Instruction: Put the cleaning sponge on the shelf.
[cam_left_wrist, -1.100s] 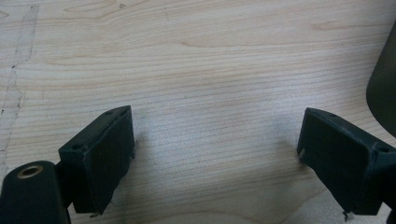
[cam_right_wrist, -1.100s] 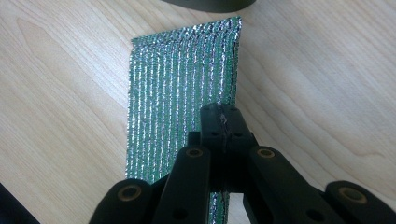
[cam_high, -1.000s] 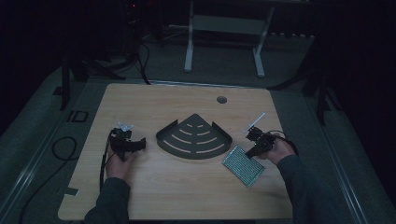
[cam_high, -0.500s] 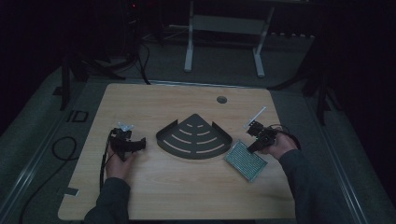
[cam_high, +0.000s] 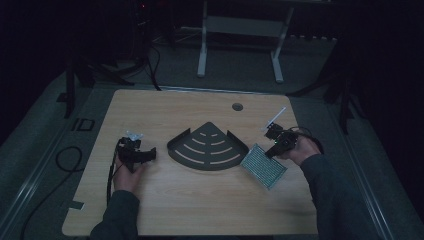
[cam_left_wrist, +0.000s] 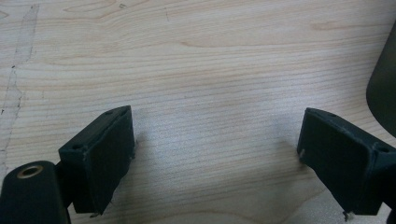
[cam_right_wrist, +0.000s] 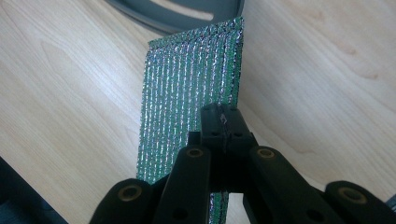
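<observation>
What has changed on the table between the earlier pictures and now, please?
The right gripper, shut on the sparkly green cloth, has lifted it and tipped it up on edge. The left gripper, open, and the dark corner shelf stayed put.

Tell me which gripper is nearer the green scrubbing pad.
Right. The right gripper is shut on the edge of the green scrubbing pad. The left gripper rests open on the table's far side, beyond the black corner shelf.
</observation>
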